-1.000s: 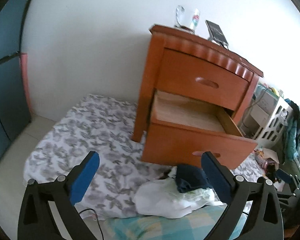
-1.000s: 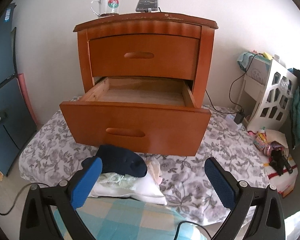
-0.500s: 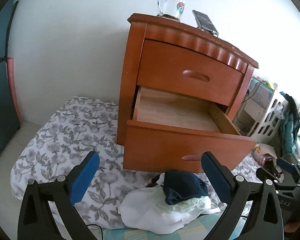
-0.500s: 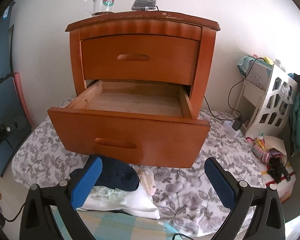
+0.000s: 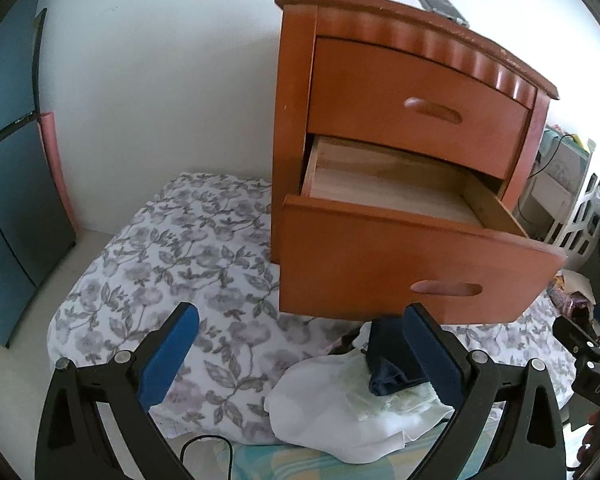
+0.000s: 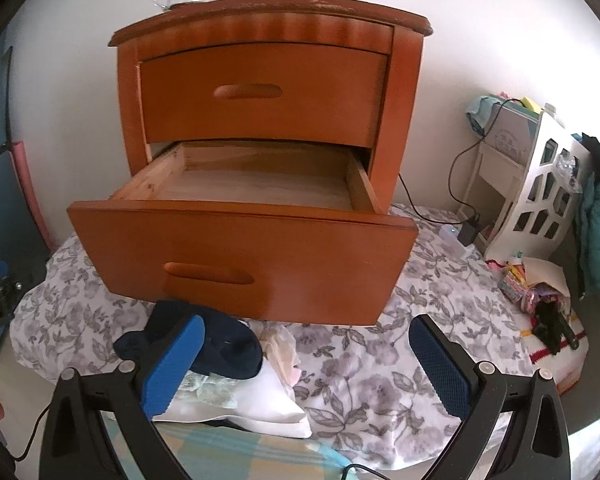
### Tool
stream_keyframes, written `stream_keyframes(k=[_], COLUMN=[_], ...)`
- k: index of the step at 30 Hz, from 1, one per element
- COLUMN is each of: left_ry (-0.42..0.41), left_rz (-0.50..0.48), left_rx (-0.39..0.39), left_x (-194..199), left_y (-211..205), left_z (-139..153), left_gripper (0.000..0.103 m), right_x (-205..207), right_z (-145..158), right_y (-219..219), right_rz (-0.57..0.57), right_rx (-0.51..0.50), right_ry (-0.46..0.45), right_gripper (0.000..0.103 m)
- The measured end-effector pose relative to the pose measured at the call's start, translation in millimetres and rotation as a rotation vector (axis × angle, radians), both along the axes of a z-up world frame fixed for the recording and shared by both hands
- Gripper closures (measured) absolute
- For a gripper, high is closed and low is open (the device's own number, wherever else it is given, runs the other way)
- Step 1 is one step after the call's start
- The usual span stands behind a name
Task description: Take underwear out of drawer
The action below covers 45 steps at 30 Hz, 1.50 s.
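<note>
With both the left gripper (image 5: 300,354) and right gripper (image 6: 306,364) spread wide and empty, the dark navy underwear (image 6: 220,344) already lies on pale clothes at seven o'clock below the pulled-out orange-brown wooden drawer (image 6: 240,256), whose overhanging front a rising gripper could strike.

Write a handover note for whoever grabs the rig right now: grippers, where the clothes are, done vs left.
Left gripper: open, holding nothing, hanging over the floral sheet.
Right gripper: open, holding nothing, in front of the nightstand.
Lower drawer: pulled out; the part of its wooden bottom in view is bare.
Dark blue underwear: lying on top of the pale clothes pile, on the sheet just in front of the drawer.
Done: the underwear looks to be out of the drawer.
Left: check the front strip hidden behind the drawer face; the drawer stands open.
</note>
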<state>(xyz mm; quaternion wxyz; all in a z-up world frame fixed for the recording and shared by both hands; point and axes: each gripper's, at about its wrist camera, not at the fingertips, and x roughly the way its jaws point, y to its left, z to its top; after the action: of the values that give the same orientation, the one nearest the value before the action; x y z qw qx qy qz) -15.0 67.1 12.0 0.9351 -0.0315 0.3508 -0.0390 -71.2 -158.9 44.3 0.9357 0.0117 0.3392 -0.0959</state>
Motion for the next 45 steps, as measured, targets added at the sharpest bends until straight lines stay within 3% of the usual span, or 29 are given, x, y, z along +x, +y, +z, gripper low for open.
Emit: stream_keyframes(k=[11,20,45], left_ry=[0.021,0.032,0.045], left_rz=[-0.03,-0.047,-0.069], left_rx=[0.099,0.123,0.088], left_x=[6,10,11], left_y=[-19,-29,-32], left_z=[-7,-10,-12], left_gripper=[0.001,0.001,0.001], right_x=[3,8,8], right_z=[-12,-24,-27], right_y=[-6,-20,-22], right_rz=[-0.011,-0.042,-0.044], right_rx=[0.021,0.047,0.051], right_ry=[0.029,0.063,0.07], right_gripper=[0.0,0.0,0.0])
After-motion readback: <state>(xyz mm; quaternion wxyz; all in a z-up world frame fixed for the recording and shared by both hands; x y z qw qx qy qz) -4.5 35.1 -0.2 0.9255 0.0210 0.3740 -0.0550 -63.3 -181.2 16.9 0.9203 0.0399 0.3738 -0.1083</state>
